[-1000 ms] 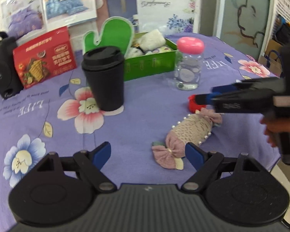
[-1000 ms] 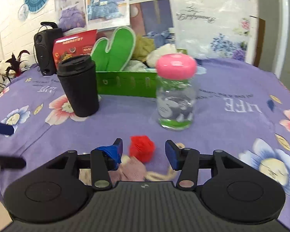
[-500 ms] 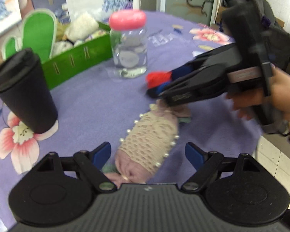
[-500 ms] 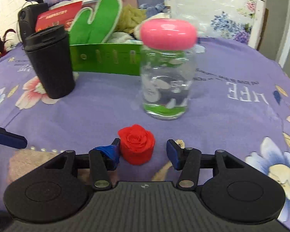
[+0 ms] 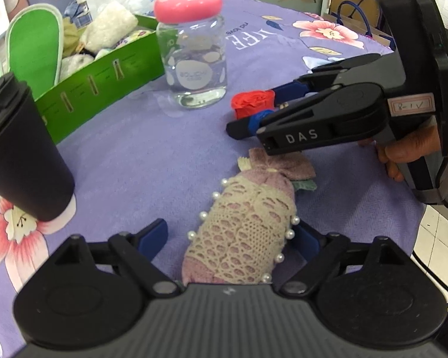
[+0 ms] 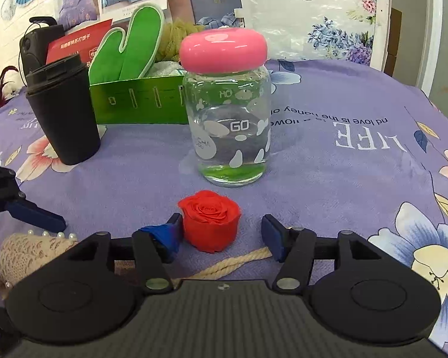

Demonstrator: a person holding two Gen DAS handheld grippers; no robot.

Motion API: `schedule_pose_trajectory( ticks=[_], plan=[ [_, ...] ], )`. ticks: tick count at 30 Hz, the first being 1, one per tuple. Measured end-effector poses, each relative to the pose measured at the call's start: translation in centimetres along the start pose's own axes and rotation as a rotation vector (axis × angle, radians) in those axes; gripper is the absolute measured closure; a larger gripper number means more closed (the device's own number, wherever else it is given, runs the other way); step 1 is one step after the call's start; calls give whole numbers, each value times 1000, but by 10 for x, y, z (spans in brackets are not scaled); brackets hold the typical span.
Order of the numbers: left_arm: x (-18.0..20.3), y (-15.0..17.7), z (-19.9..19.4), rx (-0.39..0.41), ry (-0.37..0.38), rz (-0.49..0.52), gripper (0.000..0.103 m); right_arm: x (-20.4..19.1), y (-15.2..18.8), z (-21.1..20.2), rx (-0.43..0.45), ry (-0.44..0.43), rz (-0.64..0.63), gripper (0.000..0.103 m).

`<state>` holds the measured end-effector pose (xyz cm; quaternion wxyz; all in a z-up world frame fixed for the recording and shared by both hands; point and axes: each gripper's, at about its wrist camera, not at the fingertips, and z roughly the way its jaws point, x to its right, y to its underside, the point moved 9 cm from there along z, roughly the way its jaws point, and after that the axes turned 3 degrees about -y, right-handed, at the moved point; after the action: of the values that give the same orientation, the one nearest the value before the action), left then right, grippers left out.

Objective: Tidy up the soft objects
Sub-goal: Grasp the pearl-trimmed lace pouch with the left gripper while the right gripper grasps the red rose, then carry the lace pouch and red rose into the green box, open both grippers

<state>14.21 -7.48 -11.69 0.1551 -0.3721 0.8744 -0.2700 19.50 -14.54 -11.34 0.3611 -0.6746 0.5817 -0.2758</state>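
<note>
The left gripper (image 5: 231, 240) stands open around the pink lace-covered pouch with pearls (image 5: 242, 232) on the purple cloth. It looks soft and light; take its middle. The right gripper (image 6: 222, 231), open, frames the red fabric rose (image 6: 210, 219).

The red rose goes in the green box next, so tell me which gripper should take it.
Right. The right gripper is open with the red rose between its fingers, the left one touching it. The left gripper is open around the lace pouch, away from the rose.
</note>
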Motion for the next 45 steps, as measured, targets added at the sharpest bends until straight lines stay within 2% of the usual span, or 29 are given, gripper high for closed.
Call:
schedule_pose_trajectory(
  ticks=[5,12,14,15,16,20,22,25,28,30,33,36,40,45],
  plan=[
    [1,2,-1,7,-4,12,12,-6,3,2,15,34,-52,55],
    [-1,3,0,-3,-7,-33,12,-9,1,3,28,49,-79,52],
    [-1,5,-2,-6,-15,-53,13,-10,1,1,38,31,-86,61],
    [0,5,-4,-5,-16,-66,27,-12,1,0,39,19,-89,67],
    [1,5,-9,1,-4,-92,45,-13,1,-1,37,4,-91,84],
    [-5,14,-29,-34,-1,-221,49,-18,3,-18,29,-39,-79,85],
    [-12,19,-42,-53,35,-293,49,-20,4,-35,40,-60,-66,85],
    [-30,13,-73,-29,64,-363,49,-21,-7,-66,69,-98,-63,85],
    [-54,-13,-105,13,67,-400,49,-17,-35,-90,107,-126,-80,84],
    [-76,-40,-124,58,67,-423,49,-13,-67,-103,157,-133,-94,84],
    [-110,-91,-141,149,-10,-416,49,-7,-124,-109,233,-134,-128,84],
    [-141,-148,-138,208,-70,-407,49,-6,-177,-84,267,-131,-157,84],
    [-179,-220,-107,234,-127,-423,49,-8,-215,-18,192,-155,-172,84],
    [-209,-259,-41,155,-110,-487,49,-15,-209,52,46,-194,-219,84]
  ],
)
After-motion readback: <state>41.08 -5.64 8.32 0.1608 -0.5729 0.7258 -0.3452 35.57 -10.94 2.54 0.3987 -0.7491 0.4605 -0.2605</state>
